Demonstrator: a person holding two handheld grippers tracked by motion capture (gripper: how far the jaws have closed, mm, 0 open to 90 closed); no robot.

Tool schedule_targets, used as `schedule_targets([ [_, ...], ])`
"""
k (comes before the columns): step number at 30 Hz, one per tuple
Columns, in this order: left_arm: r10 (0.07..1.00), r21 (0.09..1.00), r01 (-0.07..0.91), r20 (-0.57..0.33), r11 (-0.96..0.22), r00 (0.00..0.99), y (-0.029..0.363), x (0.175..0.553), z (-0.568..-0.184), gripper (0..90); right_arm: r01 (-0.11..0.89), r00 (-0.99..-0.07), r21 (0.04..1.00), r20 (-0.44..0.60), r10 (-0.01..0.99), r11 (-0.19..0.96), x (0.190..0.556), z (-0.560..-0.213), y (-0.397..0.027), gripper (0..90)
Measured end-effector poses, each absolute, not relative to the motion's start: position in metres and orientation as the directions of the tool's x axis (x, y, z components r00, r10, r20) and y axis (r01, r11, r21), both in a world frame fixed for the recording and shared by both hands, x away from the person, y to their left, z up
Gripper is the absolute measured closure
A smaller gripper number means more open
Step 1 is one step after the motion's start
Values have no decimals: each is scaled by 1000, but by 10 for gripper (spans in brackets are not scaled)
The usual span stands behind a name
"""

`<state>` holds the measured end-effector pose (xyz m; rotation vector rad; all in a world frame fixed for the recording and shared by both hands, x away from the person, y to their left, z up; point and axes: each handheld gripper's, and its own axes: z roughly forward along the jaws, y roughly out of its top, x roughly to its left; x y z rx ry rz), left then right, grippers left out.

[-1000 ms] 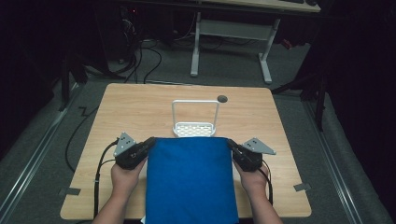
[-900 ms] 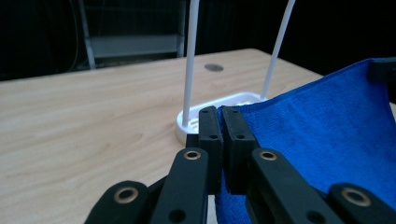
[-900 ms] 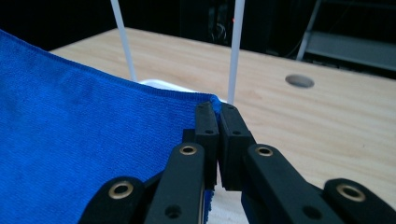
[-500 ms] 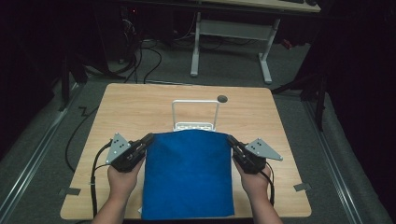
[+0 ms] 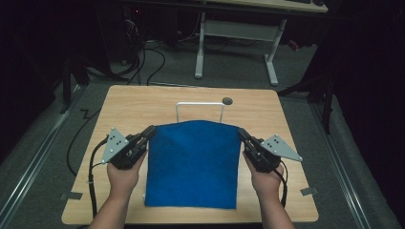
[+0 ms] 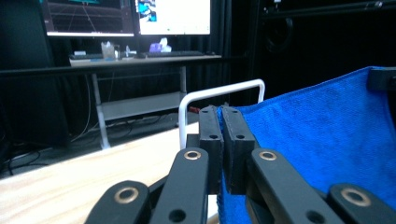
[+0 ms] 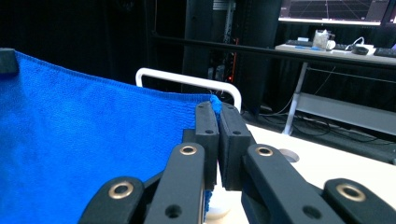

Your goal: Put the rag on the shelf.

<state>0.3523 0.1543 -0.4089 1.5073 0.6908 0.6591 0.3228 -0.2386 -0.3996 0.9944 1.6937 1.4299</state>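
Blue towel (image 5: 193, 164) held up by its two far corners, stretched taut between the hands, hanging in front of the white wire rack (image 5: 199, 106) at mid-table. Lower edge draped down toward the near edge of the table (image 5: 143, 102). Left gripper (image 5: 149, 132) pinching the left corner, jaws nearly together on the cloth; same grip seen close in the left gripper view, pads clamped on the blue hem. Right gripper (image 5: 242, 133) likewise, jaws narrow on the right corner. Judged step: lifting the towel to hang it over the rack's top bar. Next, probably: carrying both corners forward and above the bar, kept level and taut, then lowering so the cloth falls evenly over both sides before letting go.
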Motion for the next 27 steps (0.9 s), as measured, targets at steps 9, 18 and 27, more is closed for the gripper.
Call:
schedule_targets([
  [9, 764, 1000, 15, 3, -17, 646, 154, 368, -389, 882, 74, -450, 992, -57, 891, 101, 335, -373, -240, 887],
  [18, 775, 1000, -7, 16, -15, 632, 152, 386, -371, 883, 52, -440, 993, -69, 895, 102, 346, -357, -240, 886],
  [27, 783, 999, -44, 48, -26, 620, 147, 403, -358, 883, 47, -418, 994, -67, 906, 95, 359, -345, -246, 886],
])
